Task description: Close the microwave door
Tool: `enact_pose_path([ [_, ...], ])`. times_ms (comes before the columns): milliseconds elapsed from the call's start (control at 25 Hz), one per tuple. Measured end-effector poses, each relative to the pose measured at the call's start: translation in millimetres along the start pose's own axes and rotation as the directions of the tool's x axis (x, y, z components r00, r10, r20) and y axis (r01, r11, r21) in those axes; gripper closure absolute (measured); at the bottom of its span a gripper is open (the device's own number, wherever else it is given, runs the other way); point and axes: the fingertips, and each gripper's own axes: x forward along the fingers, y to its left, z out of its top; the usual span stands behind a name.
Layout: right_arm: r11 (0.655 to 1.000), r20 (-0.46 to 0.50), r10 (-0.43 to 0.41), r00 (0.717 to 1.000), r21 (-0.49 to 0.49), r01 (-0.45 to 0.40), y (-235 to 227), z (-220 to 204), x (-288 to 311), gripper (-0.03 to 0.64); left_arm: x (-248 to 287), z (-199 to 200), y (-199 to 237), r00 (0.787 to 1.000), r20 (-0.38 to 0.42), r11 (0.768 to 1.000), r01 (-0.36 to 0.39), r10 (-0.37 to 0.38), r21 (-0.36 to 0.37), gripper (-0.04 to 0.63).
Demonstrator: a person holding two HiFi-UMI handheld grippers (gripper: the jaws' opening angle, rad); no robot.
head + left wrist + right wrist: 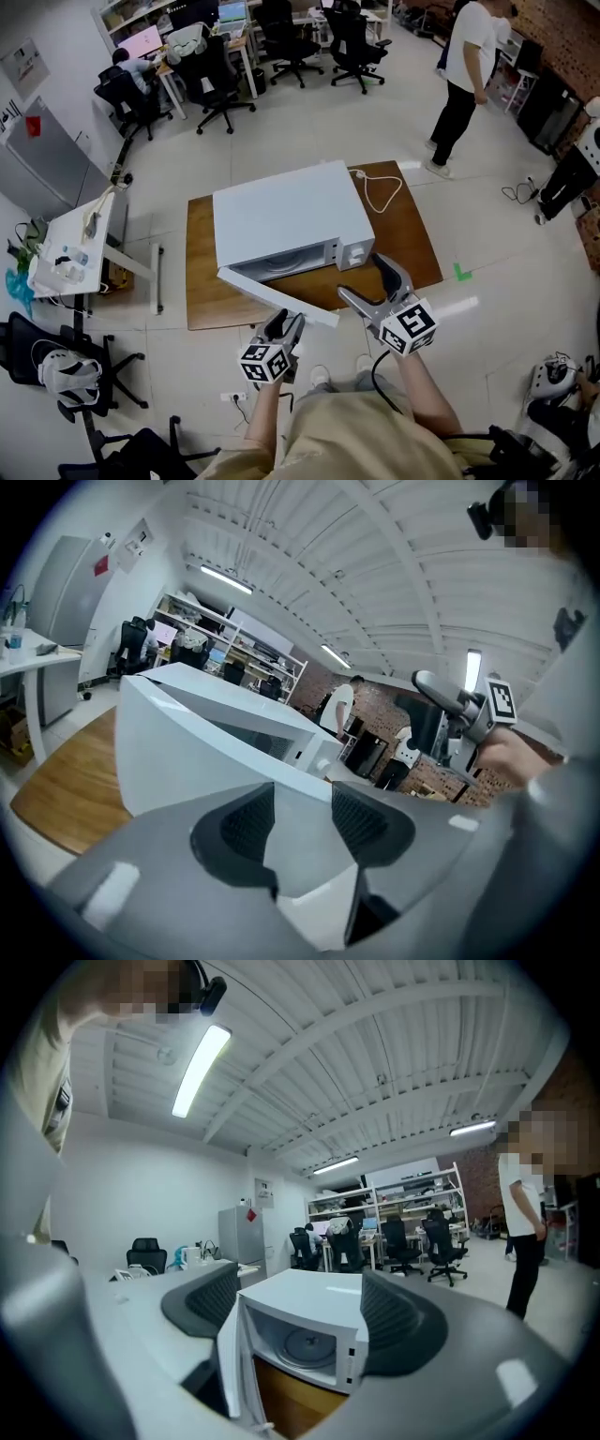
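Note:
A white microwave stands on a brown wooden table. Its door, hinged at the left, swings out toward me. My left gripper is at the door's outer face, its jaws a narrow gap apart and clamped on nothing I can see. In the left gripper view the door fills the space behind the left gripper. My right gripper hovers open by the door's free end. The right gripper view looks between the wide jaws of the right gripper at the door and the cavity's turntable.
The microwave's cable lies on the table behind it. A white desk stands to the left, with office chairs beside me. A person stands at the far right. More chairs and desks line the back.

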Motion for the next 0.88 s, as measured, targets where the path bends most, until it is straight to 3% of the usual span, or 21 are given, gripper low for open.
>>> enact_pose_path([
  [200, 0.997, -0.019, -0.078, 0.997, 0.000, 0.078, -41, 18, -16, 0.216, 65, 27, 10, 1.000, -0.007, 0.996, -0.019, 0.020, 0.082, 0.400],
  [400, 0.989, -0.042, -0.149, 0.988, -0.001, 0.149, -73, 13, -34, 0.216, 124, 50, 42, 0.992, 0.044, 0.990, -0.124, 0.122, 0.064, 0.400],
  [440, 0.987, -0.045, -0.159, 0.986, 0.005, 0.160, -77, 10, -36, 0.216, 127, 52, 50, 0.985, 0.061, 0.985, -0.165, 0.162, 0.053, 0.426],
  [480, 0.986, -0.048, -0.168, 0.985, 0.015, 0.169, -79, 8, -39, 0.216, 125, 52, 56, 0.978, 0.087, 0.980, -0.196, 0.192, 0.046, 0.528],
  [560, 0.984, -0.047, -0.176, 0.983, 0.033, 0.178, -79, 5, -44, 0.216, 117, 47, 58, 0.972, 0.152, 0.982, -0.187, 0.179, 0.038, 0.569],
  [680, 0.984, -0.040, -0.171, 0.985, 0.041, 0.172, -79, 6, -45, 0.216, 120, 45, 51, 0.974, 0.175, 0.986, -0.156, 0.145, 0.052, 0.535],
  [720, 0.986, -0.039, -0.163, 0.986, 0.041, 0.164, -78, 6, -42, 0.216, 123, 46, 50, 0.973, 0.164, 0.982, -0.175, 0.162, 0.064, 0.512],
  [880, 0.991, -0.039, -0.124, 0.992, 0.041, 0.126, -65, 6, -31, 0.216, 125, 47, 52, 0.958, 0.170, 0.966, -0.247, 0.232, 0.070, 0.528],
])
